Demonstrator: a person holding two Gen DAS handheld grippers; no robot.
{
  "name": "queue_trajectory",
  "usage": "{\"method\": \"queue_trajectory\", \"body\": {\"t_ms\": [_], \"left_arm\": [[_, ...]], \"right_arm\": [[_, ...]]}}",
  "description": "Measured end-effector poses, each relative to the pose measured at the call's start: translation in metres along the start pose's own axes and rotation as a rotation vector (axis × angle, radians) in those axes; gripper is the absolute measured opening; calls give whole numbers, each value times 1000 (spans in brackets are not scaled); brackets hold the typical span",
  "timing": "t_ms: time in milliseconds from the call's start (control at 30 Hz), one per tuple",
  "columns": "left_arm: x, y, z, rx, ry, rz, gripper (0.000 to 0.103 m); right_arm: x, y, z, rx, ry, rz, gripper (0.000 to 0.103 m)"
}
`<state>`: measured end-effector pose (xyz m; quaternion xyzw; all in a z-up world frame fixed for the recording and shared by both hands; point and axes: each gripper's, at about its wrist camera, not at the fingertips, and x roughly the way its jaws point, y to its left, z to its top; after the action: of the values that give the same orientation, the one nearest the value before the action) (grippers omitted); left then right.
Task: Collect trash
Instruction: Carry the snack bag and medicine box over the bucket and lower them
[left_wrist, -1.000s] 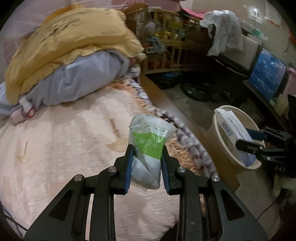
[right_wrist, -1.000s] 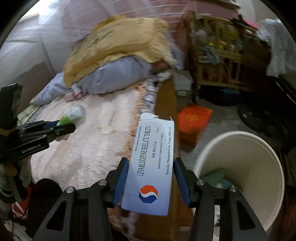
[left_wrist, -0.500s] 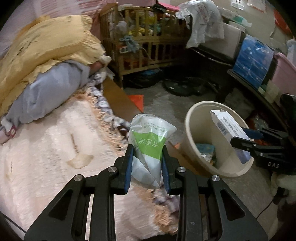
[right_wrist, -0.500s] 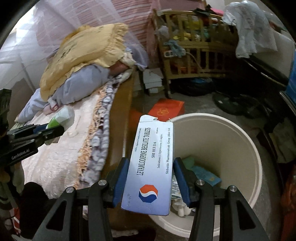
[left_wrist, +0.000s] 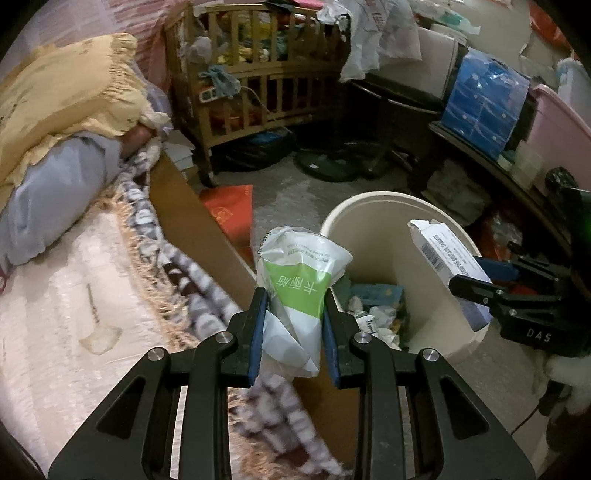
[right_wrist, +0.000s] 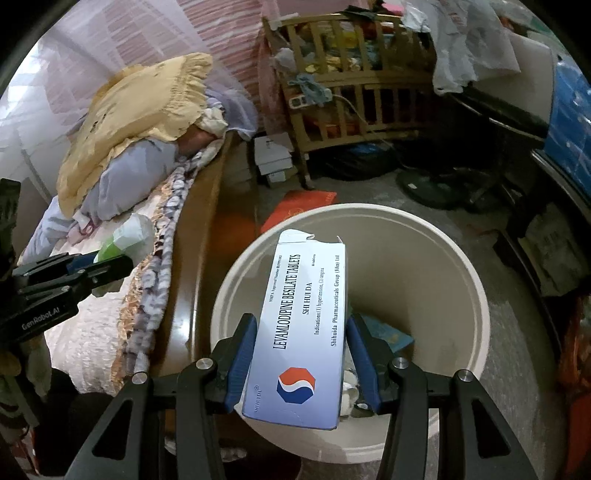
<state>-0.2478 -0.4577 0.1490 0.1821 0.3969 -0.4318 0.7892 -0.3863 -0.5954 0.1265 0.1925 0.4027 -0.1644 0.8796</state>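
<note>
Right wrist view: cream bin (right_wrist: 458, 258) stands on the floor beside the bed (right_wrist: 92, 332), its mouth open beneath the right tongs (right_wrist: 301, 354). Inside lie a teal carton (right_wrist: 388, 334) and crumpled white scraps, partly screened by the tablet box (right_wrist: 303, 325), which these tongs pinch at both long sides above the bin. Left tongs (left_wrist: 293, 325) pinch a crumpled green-and-white wrapper (left_wrist: 301, 280) over the bed's wooden edge (left_wrist: 192, 218), just beside the bin rim (left_wrist: 391, 195). Bin bottom is largely hidden; wrapper print is unreadable. A red flat packet (left_wrist: 231, 210) lies on the floor between bed and crib (left_wrist: 258, 92); grey floor shows beyond the bin.
</note>
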Motion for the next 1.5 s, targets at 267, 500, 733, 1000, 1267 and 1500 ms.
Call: {"method": "queue_trajectory", "body": {"t_ms": [267, 500, 733, 1000, 1267, 1500], "left_arm": [[13, -21, 4, 21, 14, -33, 25], [25, -31, 6, 27, 30, -55, 25], [36, -41, 8, 32, 42, -69, 25], [44, -48, 12, 36, 46, -93, 25], [52, -52, 12, 38, 57, -104, 25], [56, -55, 12, 42, 64, -107, 25]], "right_arm": [[1, -17, -5, 33, 6, -9, 48], [4, -25, -8, 50, 15, -12, 48], [8, -35, -13, 69, 27, -13, 49], [12, -42, -11, 91, 23, -10, 49], [16, -45, -9, 103, 25, -8, 49], [18, -48, -11, 112, 32, -8, 49]]}}
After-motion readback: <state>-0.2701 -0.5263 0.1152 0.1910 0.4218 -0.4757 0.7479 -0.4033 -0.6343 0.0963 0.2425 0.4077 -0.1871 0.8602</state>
